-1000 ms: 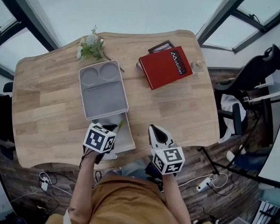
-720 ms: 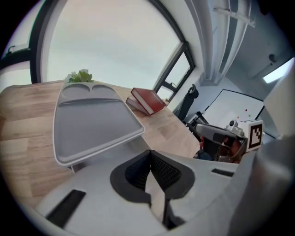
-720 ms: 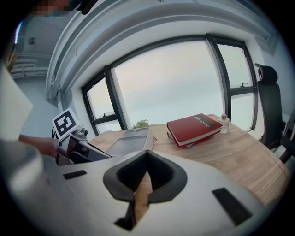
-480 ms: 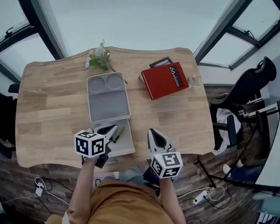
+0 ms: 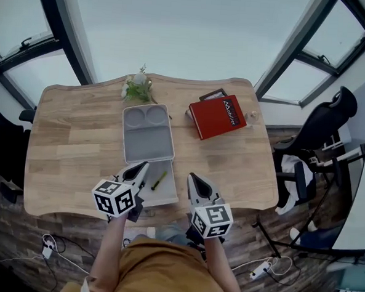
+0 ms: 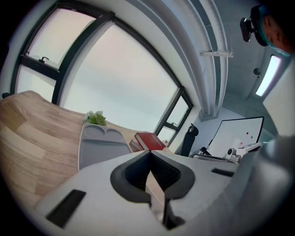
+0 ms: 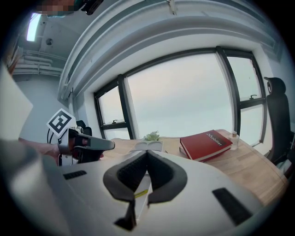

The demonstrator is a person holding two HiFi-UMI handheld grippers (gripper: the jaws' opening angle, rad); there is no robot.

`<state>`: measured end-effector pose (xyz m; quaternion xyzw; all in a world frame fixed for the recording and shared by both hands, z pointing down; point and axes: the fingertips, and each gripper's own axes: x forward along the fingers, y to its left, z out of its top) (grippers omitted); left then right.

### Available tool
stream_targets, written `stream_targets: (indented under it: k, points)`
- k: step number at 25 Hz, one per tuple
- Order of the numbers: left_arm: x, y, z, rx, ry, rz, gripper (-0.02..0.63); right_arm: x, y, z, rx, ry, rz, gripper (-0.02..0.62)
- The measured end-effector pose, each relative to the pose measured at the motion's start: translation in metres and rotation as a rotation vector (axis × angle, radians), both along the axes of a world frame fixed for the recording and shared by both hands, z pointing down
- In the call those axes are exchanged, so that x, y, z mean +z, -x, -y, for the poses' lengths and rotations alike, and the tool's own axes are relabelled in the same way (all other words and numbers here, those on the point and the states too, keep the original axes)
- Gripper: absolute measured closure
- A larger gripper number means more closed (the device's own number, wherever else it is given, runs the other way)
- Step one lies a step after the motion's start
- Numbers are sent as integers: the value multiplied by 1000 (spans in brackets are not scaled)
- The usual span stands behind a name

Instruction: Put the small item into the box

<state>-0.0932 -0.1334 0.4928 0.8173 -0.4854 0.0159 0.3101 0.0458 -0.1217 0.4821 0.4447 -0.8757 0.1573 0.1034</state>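
both grippers hover over the near edge of the wooden table. the left gripper has its 2 jaws pressed together at the tips with nothing between them. the right gripper is likewise clenched and empty. between the 2, the small yellow-green item lies on a pale flat panel that adjoins the grey box at its 6 o'clock end; i cannot tell whether that panel is lid or base. the item touches neither gripper. a sprig of flowers sits at the box's 12 o'clock and a red book at its 2 o'clock, with a small bottle just beside the book at 3 o'clock.
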Motion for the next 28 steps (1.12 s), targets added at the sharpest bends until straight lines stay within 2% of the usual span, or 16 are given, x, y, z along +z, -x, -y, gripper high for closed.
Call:
stream_targets:
  k: [5, 10, 17, 28]
  points:
    - [-14, 13, -10, -74, -66, 48, 601, -13, 8, -12, -17, -18, 18, 592]
    - [-41, 11, -20, -76, -178, 50, 601, -30, 9, -22, -27, -63, 21, 591]
    - [-63, 13, -36, -79, -263, 139, 601, -41, 7, -29, -1, -112, 2, 591]
    - [-60, 18, -45, -77, -264, 161, 601, -46, 12, -33, -3, -124, 16, 592]
